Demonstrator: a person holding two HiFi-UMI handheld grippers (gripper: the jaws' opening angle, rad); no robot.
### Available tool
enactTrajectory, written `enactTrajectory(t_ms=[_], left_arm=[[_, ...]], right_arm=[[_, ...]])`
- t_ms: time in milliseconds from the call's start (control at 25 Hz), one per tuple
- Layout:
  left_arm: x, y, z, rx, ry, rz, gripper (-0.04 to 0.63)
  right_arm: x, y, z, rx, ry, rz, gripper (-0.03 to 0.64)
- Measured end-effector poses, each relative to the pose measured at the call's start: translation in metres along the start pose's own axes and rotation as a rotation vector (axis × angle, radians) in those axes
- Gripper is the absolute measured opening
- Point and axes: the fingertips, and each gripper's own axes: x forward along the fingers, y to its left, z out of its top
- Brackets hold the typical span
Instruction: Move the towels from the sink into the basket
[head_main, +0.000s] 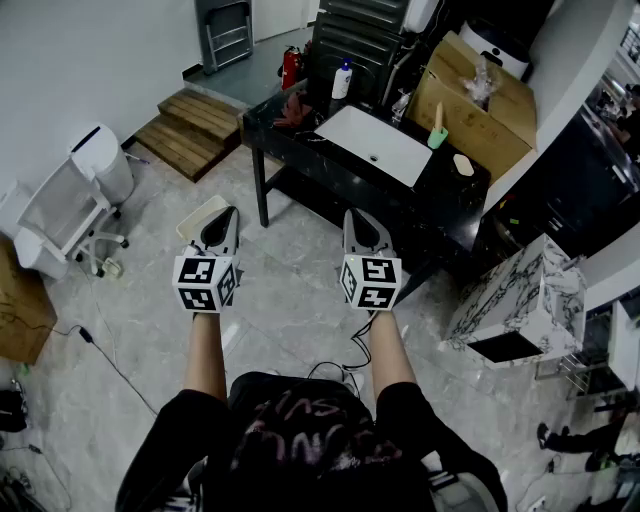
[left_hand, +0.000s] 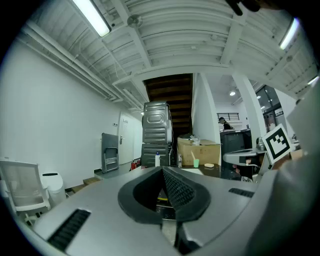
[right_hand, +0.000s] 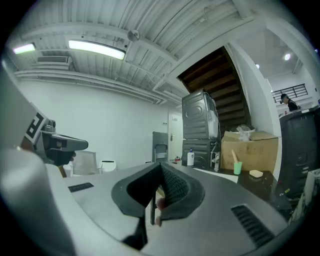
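Both grippers held level, well short of the desk (head_main: 455, 205). Left gripper (head_main: 223, 213): jaws clenched, nothing between them. Right gripper (head_main: 358, 216): jaws likewise together and empty.

Sink (head_main: 375, 145) is a white basin set in the desk top, far from both grippers. No towel can be made out in it from here. Basket not identified with certainty: a pale container (head_main: 200, 214) on the floor, partly hidden behind the left gripper, may be it.

Risks (judgement):
- Jaws must be released before reaching in; going in clenched would only shove cloth about.
- Cable (head_main: 345, 362) on the floor near the person's feet: snag hazard on the walk forward.
- Green cup (head_main: 438, 137) and bottle (head_main: 342, 80) stand near the sink's edges; a wide swing could knock them over.

Views: only the head view looks down into the sink and onto the floor. The gripper views see the desk edge-on, basin interior hidden, but show jaw closure directly (left_hand: 165, 173) (right_hand: 160, 171).
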Motion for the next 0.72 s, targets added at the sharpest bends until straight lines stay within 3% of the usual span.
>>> enactTrajectory(t_ms=[520, 720], left_arm=[[0.004, 0.008, -0.005, -0.02, 0.006, -0.011, 0.005], [-0.002, 0.019, -0.009, -0.017, 0.007, -0.03, 0.005]], right_arm=[[0.01, 0.01, -0.001, -0.006, 0.006, 0.005, 0.015], [0.012, 0.035, -0.003, -0.015, 0.006, 0.001, 0.015]])
